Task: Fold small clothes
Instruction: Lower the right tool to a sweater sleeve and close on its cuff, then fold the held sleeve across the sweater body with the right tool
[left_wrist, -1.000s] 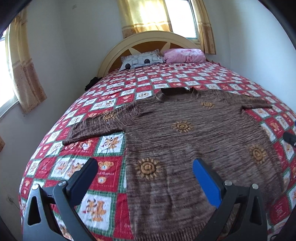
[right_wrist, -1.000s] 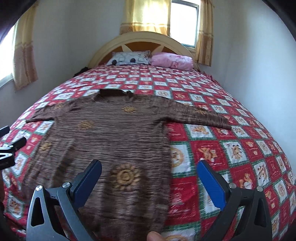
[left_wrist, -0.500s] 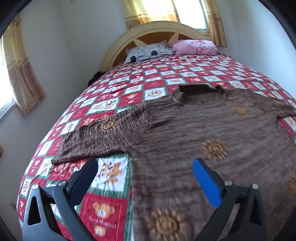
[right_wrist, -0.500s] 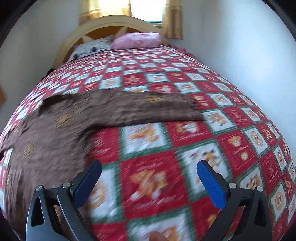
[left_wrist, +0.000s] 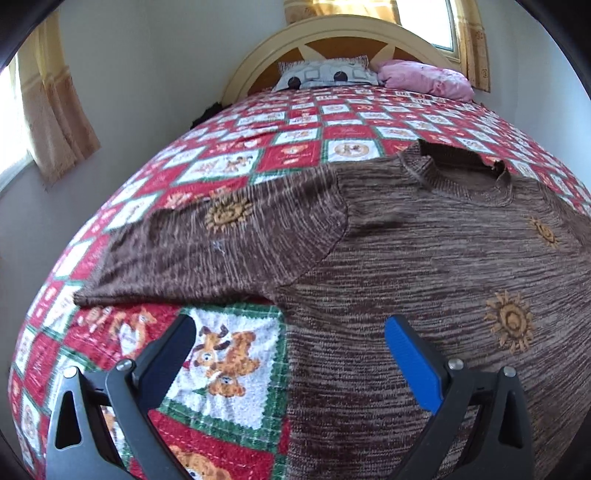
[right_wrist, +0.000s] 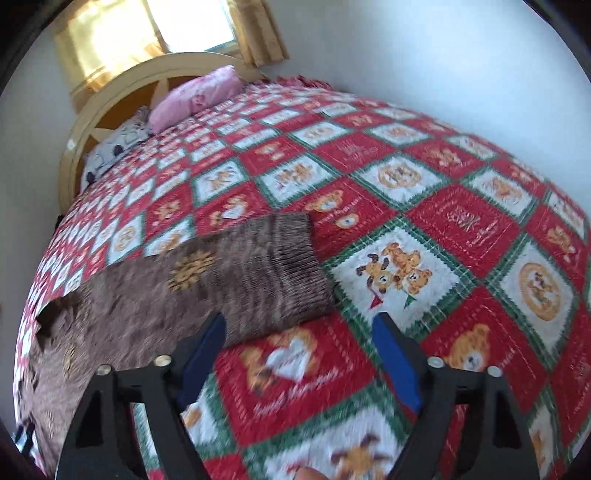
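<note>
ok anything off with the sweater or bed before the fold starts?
Nothing major. The brown sweater lies flat on the quilt, sleeves spread. Only the back of the neckline looks slightly rumpled.

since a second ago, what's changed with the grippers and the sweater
Both grippers swung apart toward the sleeves: the left gripper now faces the armpit of one sleeve, the right gripper sits just short of the other sleeve's cuff, its jaws having just been closing with nothing between them. The brown sweater stayed flat and unfolded on the quilt.
</note>
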